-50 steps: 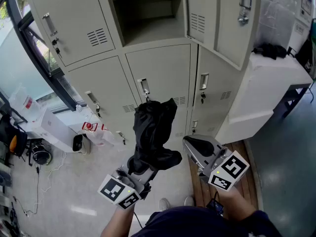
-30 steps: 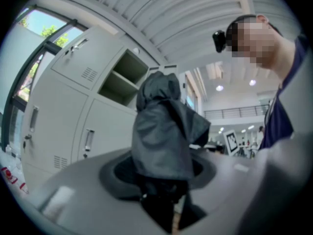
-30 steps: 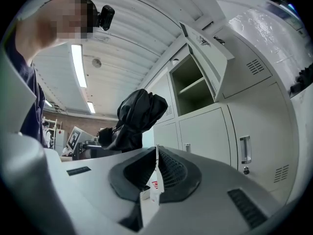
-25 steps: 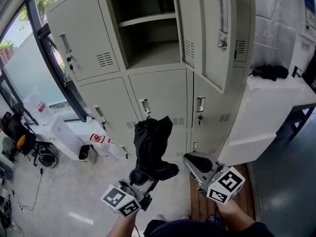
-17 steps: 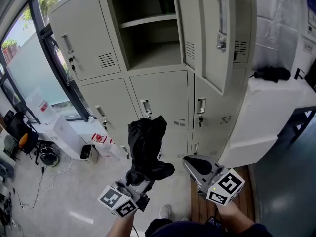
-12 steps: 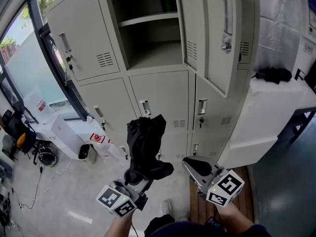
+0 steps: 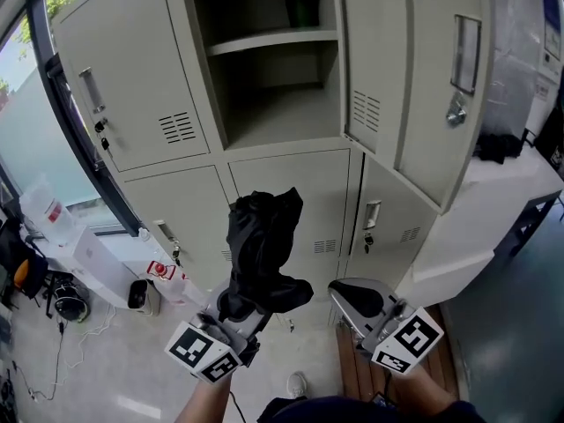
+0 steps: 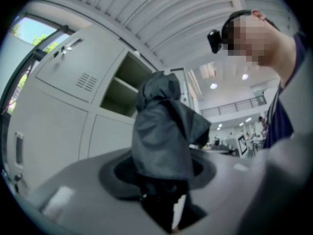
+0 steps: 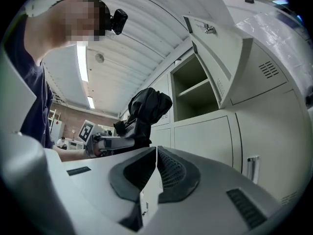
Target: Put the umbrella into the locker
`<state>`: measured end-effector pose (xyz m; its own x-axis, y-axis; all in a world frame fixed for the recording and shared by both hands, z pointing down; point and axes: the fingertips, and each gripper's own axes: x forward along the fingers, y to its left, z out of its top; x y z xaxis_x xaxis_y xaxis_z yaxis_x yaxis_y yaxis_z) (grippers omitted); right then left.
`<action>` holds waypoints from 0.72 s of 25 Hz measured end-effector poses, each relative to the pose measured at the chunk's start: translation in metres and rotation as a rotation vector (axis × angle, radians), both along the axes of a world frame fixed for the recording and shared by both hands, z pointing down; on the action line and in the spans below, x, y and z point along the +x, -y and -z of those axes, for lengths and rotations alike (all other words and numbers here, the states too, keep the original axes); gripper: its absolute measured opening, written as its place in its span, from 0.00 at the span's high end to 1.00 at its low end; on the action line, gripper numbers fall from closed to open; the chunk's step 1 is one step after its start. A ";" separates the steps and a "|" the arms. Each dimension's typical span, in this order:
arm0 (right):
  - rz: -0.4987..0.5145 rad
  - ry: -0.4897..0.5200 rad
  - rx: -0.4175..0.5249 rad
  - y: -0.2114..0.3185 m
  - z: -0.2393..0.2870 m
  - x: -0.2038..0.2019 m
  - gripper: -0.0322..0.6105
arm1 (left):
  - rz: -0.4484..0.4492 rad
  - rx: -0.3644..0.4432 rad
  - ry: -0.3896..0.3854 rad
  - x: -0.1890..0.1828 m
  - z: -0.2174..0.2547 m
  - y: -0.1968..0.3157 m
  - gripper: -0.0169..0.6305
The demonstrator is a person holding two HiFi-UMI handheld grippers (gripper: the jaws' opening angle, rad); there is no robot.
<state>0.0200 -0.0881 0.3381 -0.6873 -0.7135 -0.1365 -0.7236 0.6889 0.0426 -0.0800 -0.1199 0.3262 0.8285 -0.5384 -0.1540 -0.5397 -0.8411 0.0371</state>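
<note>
Head view: the left gripper (image 7: 245, 311) clamps the lower end of the black folded umbrella (image 7: 261, 245). It stands upright at centre frame, top toward the open locker (image 7: 273, 104) compartment above. Left gripper view: loose fabric buries the pads and handle. Right gripper view: the right gripper (image 9: 155, 173) is pressed together and empty, plain only here.

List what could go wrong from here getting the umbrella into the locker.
1. The left gripper grips the umbrella only at its lower end; standing tall, it may tip or slip.
2. Its loose fabric could snag on the shelf or the locker edge.
3. The open door juts out above the shut right gripper; a lift could hit it.
</note>
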 end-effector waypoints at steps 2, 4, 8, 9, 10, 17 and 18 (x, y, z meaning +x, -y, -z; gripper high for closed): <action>-0.011 -0.004 0.015 0.018 0.007 -0.011 0.94 | -0.020 0.033 0.004 -0.006 0.016 0.018 0.67; -0.016 -0.011 0.022 0.034 0.010 -0.022 0.94 | -0.031 0.066 0.014 -0.010 0.034 0.036 0.67; -0.022 -0.026 0.032 0.057 0.011 -0.039 0.94 | -0.051 0.112 0.029 -0.016 0.070 0.070 0.67; -0.027 -0.028 0.033 0.062 0.011 -0.041 0.94 | -0.056 0.124 0.030 -0.016 0.077 0.076 0.67; -0.031 -0.028 0.032 0.067 0.011 -0.042 0.94 | -0.059 0.136 0.034 -0.016 0.084 0.082 0.67; 0.023 -0.022 0.017 0.094 0.011 -0.050 0.94 | -0.028 0.182 0.136 -0.010 0.115 0.121 0.67; 0.035 -0.019 0.019 0.096 0.012 -0.050 0.94 | -0.022 0.179 0.151 -0.008 0.118 0.127 0.67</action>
<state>-0.0301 -0.1846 0.3258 -0.7141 -0.6866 -0.1366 -0.6983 0.7123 0.0700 -0.0877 -0.2468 0.2082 0.8604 -0.4956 -0.1185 -0.5095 -0.8385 -0.1932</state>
